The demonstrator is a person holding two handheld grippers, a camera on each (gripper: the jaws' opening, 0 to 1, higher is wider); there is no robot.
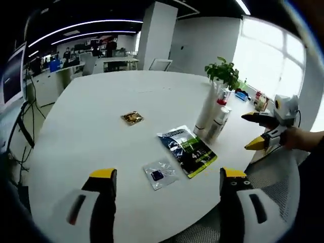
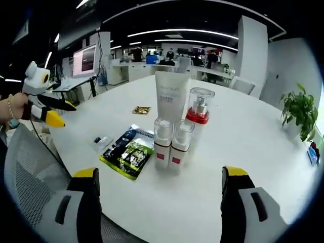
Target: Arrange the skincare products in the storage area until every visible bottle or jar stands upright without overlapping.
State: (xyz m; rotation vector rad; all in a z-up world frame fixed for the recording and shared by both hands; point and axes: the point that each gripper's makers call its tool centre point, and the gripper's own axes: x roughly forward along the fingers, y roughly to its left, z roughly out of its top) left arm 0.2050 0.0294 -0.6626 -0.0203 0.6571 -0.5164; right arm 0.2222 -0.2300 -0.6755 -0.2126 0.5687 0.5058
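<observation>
smooth white round bench (image 2: 243, 152); tall white tube (image 2: 172, 98), clear-capped red-collared pump bottle (image 2: 198, 119), two small clear-capped bottles (image 2: 171, 144) upright, touching. glossy flat sachet (image 2: 126, 151) beside. left claw (image 1: 167, 185), right claw (image 2: 159, 182) both released, holding nothing.

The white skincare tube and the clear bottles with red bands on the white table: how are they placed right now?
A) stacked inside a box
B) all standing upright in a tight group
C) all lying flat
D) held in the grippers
B: in the right gripper view the white skincare tube, the red-collared pump bottle and two small red-banded bottles stand upright together on the white table.
</observation>
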